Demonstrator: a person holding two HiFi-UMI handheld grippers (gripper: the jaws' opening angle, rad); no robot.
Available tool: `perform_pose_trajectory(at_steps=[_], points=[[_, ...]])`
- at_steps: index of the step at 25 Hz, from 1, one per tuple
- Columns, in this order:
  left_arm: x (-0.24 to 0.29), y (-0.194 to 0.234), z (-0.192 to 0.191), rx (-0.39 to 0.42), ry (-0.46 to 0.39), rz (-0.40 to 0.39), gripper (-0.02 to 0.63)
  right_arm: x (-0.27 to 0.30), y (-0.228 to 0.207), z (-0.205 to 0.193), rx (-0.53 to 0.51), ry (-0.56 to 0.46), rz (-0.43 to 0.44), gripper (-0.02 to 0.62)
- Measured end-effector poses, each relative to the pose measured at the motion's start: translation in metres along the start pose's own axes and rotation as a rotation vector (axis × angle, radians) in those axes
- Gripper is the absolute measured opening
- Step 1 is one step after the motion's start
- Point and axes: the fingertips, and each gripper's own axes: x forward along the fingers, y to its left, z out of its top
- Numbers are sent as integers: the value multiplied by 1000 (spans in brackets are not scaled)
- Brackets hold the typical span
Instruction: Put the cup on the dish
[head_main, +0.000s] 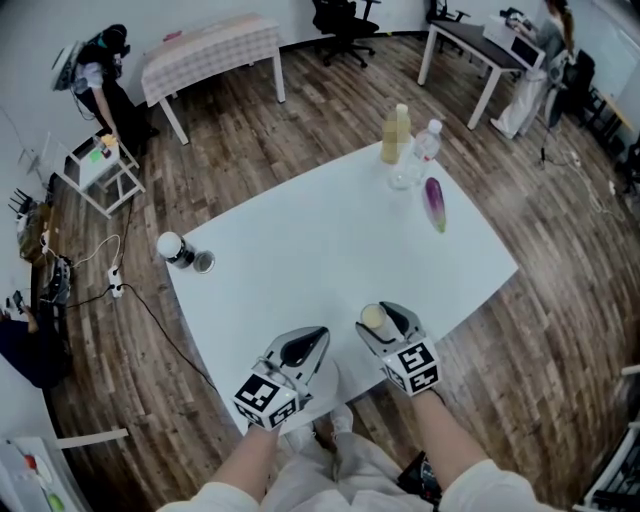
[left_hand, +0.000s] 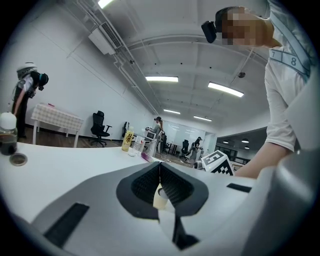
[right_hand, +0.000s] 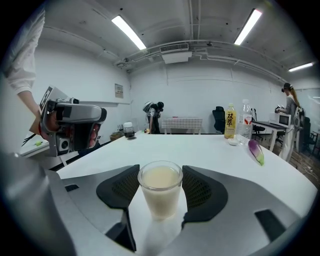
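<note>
A clear cup (right_hand: 160, 186) of cream-coloured liquid stands upright between the jaws of my right gripper (right_hand: 160, 197), which is shut on its sides. In the head view the cup (head_main: 373, 317) and right gripper (head_main: 386, 320) are near the table's front edge. Just to their left, my left gripper (head_main: 304, 347) is shut on the thin rim of a white dish (head_main: 329, 383) at the table edge. In the left gripper view the pads (left_hand: 145, 184) meet, and the dish (left_hand: 169, 225) shows as a white strip below them.
On the white table (head_main: 310, 250), at the far right, stand a yellow bottle (head_main: 393, 135), a clear bottle (head_main: 427, 143) and a purple eggplant (head_main: 434, 203). A white-lidded jar (head_main: 175, 248) and a loose lid (head_main: 204, 263) sit at the left edge. Other tables, chairs and people are farther off.
</note>
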Motion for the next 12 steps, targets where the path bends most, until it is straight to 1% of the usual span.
perform_pose_trajectory(at_steps=[7, 12], points=[[-31, 8, 4, -13, -15, 60, 3, 0, 42, 20, -13, -38, 77, 284], [-54, 13, 5, -19, -34, 94, 3, 3, 86, 32, -47, -44, 162, 284]])
